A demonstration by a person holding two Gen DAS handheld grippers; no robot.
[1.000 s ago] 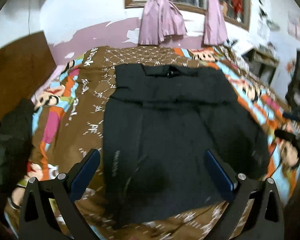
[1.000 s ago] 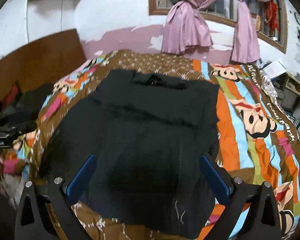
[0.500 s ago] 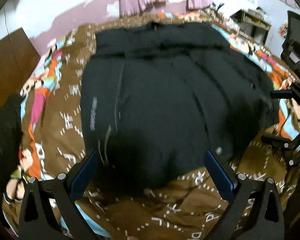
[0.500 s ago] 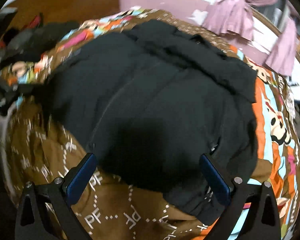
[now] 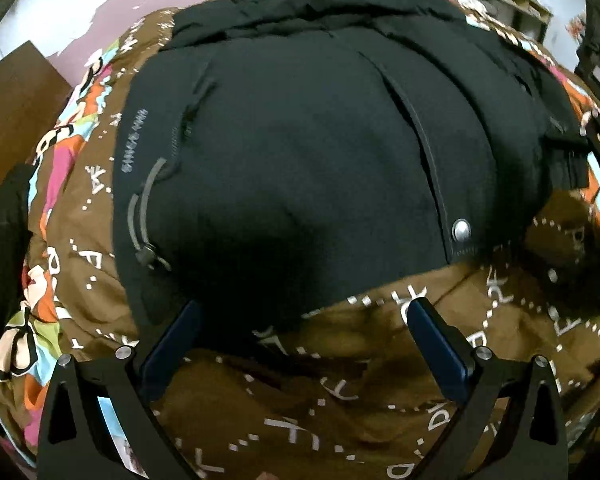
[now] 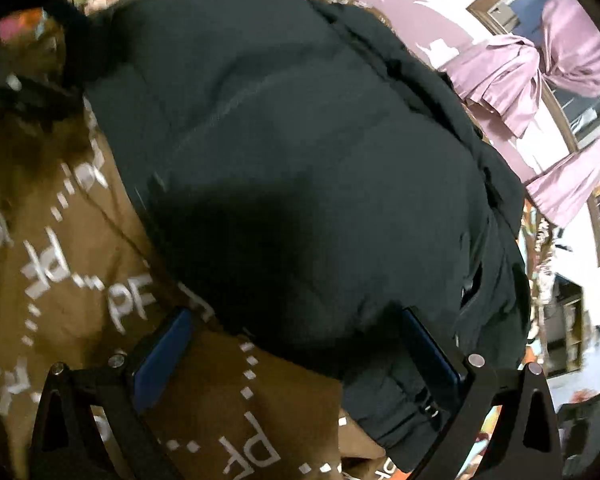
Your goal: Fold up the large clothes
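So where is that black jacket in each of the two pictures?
Left wrist: the jacket fills the upper middle, hem just beyond the open left gripper.
Right wrist: the jacket fills the centre, its hem between the open right gripper's fingers.
Shared landmark: the brown bedspread with white letters.

You are looking at a large black padded jacket [image 5: 300,140] that is lying spread flat, front up. Its hem is facing you and its collar end is lying farthest from you. A closed front placket is running down it, ending in a silver snap [image 5: 461,229], and a grey drawcord [image 5: 142,208] is looping at one hem corner.
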